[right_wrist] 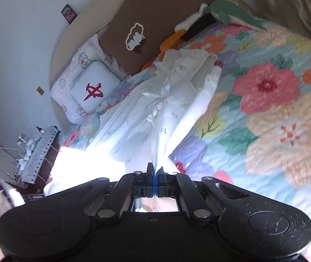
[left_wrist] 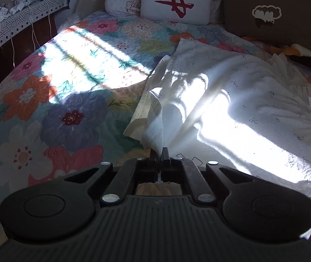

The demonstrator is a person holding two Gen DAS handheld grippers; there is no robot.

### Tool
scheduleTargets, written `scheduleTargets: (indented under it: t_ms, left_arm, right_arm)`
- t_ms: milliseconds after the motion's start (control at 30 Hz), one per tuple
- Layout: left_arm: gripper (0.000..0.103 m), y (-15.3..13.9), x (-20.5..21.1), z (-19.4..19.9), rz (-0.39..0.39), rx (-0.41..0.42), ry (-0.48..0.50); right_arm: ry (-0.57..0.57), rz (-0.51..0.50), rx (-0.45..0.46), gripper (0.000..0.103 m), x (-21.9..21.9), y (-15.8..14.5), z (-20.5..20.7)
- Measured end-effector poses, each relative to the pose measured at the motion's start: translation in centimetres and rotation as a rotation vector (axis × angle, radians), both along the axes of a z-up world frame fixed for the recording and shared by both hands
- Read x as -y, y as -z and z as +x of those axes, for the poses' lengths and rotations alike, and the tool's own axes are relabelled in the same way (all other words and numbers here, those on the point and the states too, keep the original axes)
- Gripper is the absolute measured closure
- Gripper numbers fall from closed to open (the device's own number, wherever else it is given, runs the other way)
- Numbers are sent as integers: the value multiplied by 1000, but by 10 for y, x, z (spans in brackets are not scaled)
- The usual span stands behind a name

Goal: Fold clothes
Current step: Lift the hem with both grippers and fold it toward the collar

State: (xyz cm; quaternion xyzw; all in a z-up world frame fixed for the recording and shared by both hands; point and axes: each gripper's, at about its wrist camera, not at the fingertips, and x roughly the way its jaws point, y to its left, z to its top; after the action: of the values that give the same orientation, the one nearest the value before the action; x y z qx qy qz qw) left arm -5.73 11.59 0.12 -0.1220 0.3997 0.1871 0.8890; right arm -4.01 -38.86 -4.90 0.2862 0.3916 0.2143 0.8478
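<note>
Gripping the near hem of the white garment [left_wrist: 242,100] spread on the floral bedspread [left_wrist: 46,109], the left gripper [left_wrist: 161,151] and right gripper [right_wrist: 154,169] both clamp cloth; next, probably carry it toward the pillows.

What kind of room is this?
Most likely a bedroom: a bed under a flowery quilt, pillows against a rounded headboard, and a cluttered bedside table. A white garment lies on the quilt.

White bow-printed garment [left_wrist: 232,100] lies rumpled, lengthwise on the floral quilt [left_wrist: 52,100].
</note>
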Motion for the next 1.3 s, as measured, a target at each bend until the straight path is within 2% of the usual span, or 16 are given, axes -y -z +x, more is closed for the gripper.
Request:
scheduleTargets:
  t_ms: [67,133,233,333,400,500,567,633,733,800,833,900,1000,1067,1167,1300]
  left_arm:
    - [101,2,-3,-3,-29,-10,-12]
    - [101,9,-12,3,-95,-13,-43]
    - [101,22,-24,24,-196,10,-92]
    - [101,26,-28,54,-246,42,-97]
    - [101,21,-28,74,-241,67,-81]
    - [101,2,-27,103,-172,106,-35]
    - [101,-10,-35,122,-179,119,-26]
    - [101,-16,-49,140,-261,123,-57]
    - [101,-15,-76,161,-496,129,-119]
    - [101,-17,-80,177,-496,135,-126]
    - [101,-21,-78,184,-447,144,-116]
    - [101,-22,-76,198,-414,159,-96]
    - [101,-13,-83,215,-462,172,-122]
    - [101,-5,-84,227,-459,174,-136]
    - [101,9,-85,251,-424,146,-125]
    - [101,16,-88,279,-342,150,-105]
  right_arm:
    - [7,-51,15,101,0,1,0]
    - [21,-114,47,101,-1,-1,5]
    - [7,-135,156,101,-6,-12,33]
    - [-23,-159,251,101,-17,-32,77]
    - [-46,-179,290,101,-24,-46,103]
    - [-80,-216,344,101,-37,-69,136]
    - [-97,-263,399,101,-48,-85,150]
    - [-116,-313,432,101,-57,-99,164]
    - [-144,-366,438,101,-65,-116,188]
    - [-157,-388,415,101,-67,-121,205]
    - [-162,-399,401,101,-67,-121,214]
    - [-173,-420,375,101,-67,-122,233]
    - [-174,-427,330,101,-67,-117,260]
    - [-166,-423,299,101,-66,-109,281]
    - [-171,-433,281,101,-71,-95,310]
    - [-189,-445,265,101,-82,-78,341]
